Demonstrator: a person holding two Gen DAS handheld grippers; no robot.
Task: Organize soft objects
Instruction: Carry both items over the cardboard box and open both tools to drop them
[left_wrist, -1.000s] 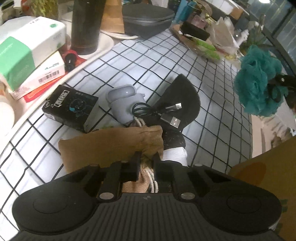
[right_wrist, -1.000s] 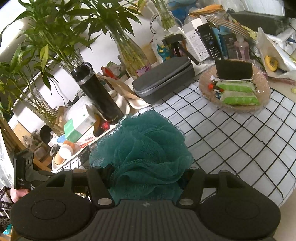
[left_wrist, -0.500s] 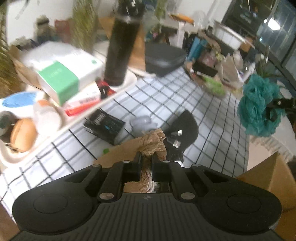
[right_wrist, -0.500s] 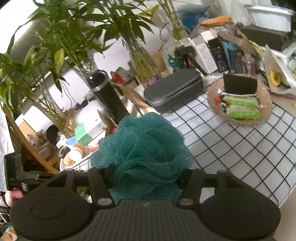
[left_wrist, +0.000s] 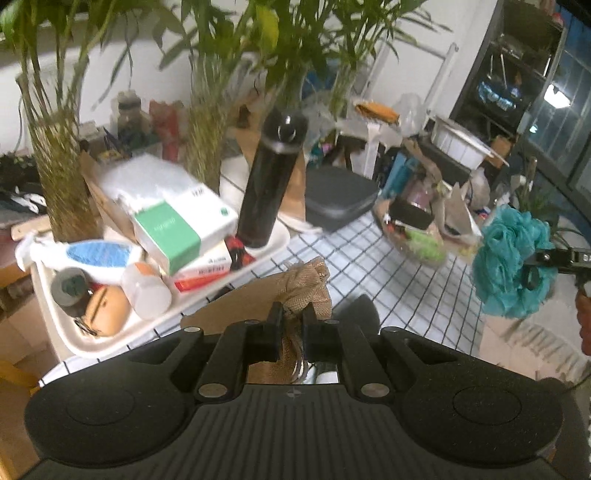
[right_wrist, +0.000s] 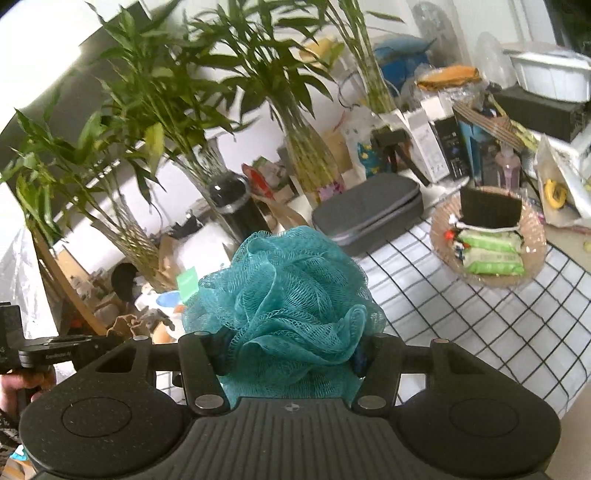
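My left gripper (left_wrist: 293, 325) points down at a slant over the checked tablecloth (left_wrist: 413, 280), its jaws pressed nearly together on the gathered neck of a tan burlap drawstring pouch (left_wrist: 308, 286), which hangs lifted off the cloth with its brown body spread below my fingers. My right gripper (right_wrist: 291, 354) also tilts downward, and its jaws, about half spread, squeeze a teal mesh bath pouf (right_wrist: 288, 295) from both sides; the pouf bulges up and forward between the fingers and sits clear of the table. From my left camera I see that same pouf (left_wrist: 513, 266) held out in the air to the right, beyond the table's edge. To the left of my pouch a white tray (left_wrist: 70, 332) holds a black flask (left_wrist: 269, 181) standing upright, a green-and-white box (left_wrist: 177, 225) stacked on a flatter box, a small white bottle (left_wrist: 146, 291) lying on its side and a blue-and-white pack (left_wrist: 92, 256). Behind the tray stand glass vases of bamboo (right_wrist: 310, 155), and beside the flask lies a grey zip case (right_wrist: 369, 214), shut. Further right a shallow glass dish (right_wrist: 535, 254) carries green wrapped packets and a black sponge-like block. Between the tray, the dish and my two grippers the tablecloth lies open, and its near right edge drops away under the pouf.
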